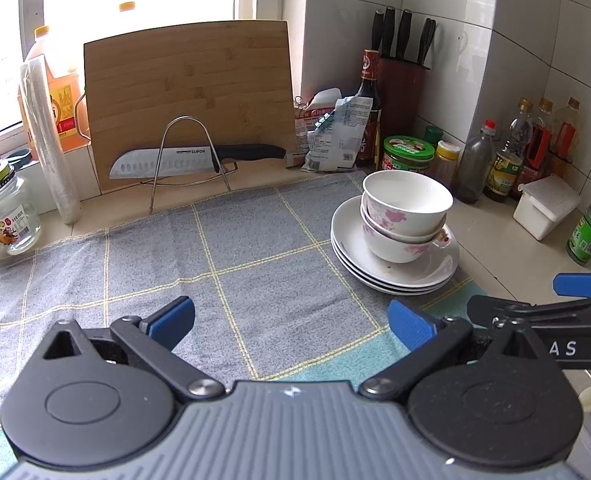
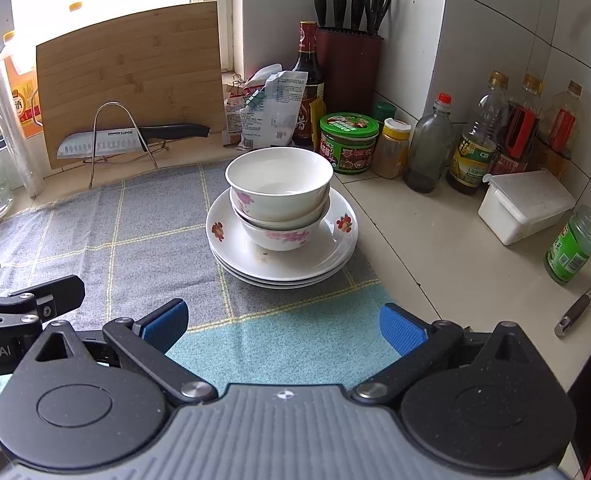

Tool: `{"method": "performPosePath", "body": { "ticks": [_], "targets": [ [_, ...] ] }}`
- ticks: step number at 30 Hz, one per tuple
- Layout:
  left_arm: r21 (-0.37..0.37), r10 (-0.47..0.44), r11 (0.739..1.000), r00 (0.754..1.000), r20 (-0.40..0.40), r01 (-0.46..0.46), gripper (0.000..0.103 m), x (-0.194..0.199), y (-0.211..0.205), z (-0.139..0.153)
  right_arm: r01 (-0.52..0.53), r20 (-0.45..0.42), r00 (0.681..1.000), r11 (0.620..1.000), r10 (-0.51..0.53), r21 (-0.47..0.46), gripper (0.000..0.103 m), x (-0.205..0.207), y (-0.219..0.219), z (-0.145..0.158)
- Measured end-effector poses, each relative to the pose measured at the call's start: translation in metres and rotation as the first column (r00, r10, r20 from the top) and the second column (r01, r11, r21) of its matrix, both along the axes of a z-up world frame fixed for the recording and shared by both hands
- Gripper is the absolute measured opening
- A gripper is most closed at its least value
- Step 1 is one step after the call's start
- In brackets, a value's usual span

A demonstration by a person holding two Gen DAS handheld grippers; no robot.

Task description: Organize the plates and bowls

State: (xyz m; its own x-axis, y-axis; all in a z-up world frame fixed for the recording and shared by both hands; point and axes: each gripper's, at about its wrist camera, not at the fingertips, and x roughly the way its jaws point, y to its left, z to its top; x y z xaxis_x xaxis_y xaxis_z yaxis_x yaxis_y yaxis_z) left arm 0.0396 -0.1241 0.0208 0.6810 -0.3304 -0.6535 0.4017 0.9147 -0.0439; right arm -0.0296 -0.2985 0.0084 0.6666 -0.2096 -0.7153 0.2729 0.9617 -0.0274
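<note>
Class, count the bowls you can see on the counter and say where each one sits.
2. The upper bowl is nested inside the lower bowl, which stands on the stack of plates on the cloth. Another could be hidden between them.

Glossy white ceramic bowls (image 2: 279, 196) sit on glazed plates (image 2: 283, 252); the checked cloth (image 2: 135, 224) looks matt and woven, the cutting board (image 2: 131, 76) wood, the knife (image 2: 107, 142) shiny steel.

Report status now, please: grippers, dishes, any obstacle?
Left gripper open, empty. Right gripper open, empty. Two bowls nested on stacked plates, untouched. Nothing between grippers and dishes.
</note>
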Motion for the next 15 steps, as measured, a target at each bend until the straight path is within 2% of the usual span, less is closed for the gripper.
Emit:
{"method": "performPosePath", "body": {
  "ticks": [15],
  "targets": [
    [-0.008,-0.008,1.000,1.000,0.018,0.008,0.102,-0.0008,-0.0002,0.0052,0.012,0.013,1.000,1.000,-0.011,-0.017,0.103,-0.0011,0.0010,0.0034]
  ]
}}
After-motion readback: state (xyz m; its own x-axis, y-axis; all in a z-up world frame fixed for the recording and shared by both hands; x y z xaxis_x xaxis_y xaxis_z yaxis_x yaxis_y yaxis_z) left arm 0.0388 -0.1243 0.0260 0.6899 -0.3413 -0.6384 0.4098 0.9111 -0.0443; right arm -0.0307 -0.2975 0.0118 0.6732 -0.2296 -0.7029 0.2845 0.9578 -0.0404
